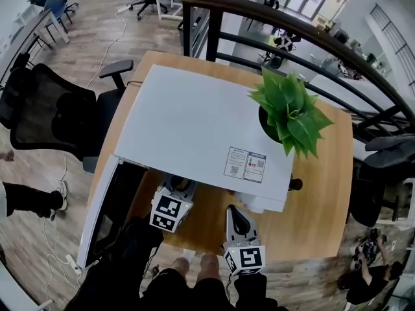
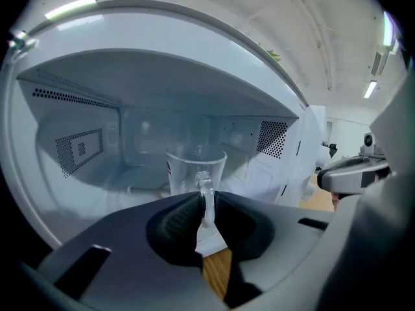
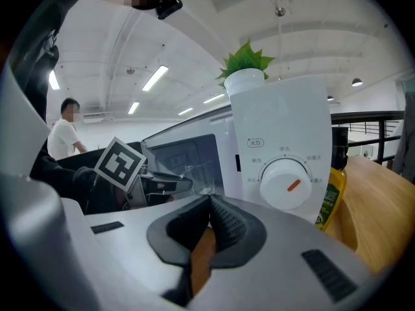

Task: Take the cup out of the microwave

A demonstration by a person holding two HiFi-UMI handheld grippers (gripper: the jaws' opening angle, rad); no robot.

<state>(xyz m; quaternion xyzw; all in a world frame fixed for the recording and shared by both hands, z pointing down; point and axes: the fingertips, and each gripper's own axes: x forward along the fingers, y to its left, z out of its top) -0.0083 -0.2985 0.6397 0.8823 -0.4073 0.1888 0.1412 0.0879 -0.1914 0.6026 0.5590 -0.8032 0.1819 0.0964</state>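
1. I am looking into an open office with a wood-plank floor. A wooden table (image 1: 324, 199) stands beside a black railing (image 1: 279, 21), and a white microwave (image 1: 194, 118) covers most of the tabletop.
2. Nearest to me, the right gripper (image 3: 209, 205) hangs over the table's front edge, facing the microwave's control panel. Its jaws are pressed together with nothing between them.
3. Just to its left, the left gripper (image 2: 206, 203) reaches into the microwave's open front. Its pads pinch the handle (image 2: 205, 190) of the cup (image 2: 194, 167) from both sides.
4. The cup is clear glass. It stands upright on the floor of the oven cavity, with the handle turned toward me.
5. The microwave door (image 1: 107, 216) is swung wide open on the left, past the table's edge.
6. On the control panel there is a white dial (image 3: 285, 183) with an orange mark. Just to the right of the microwave, a yellow bottle (image 3: 332, 196) stands on the table.
7. A green plant (image 1: 292, 112) rises at the microwave's far right corner. I cannot tell whether its pot sits on the microwave or behind it.
8. Farther off, a black office chair (image 1: 52, 109) stands left of the table. A person in a white shirt (image 3: 63, 138) stands in the background.
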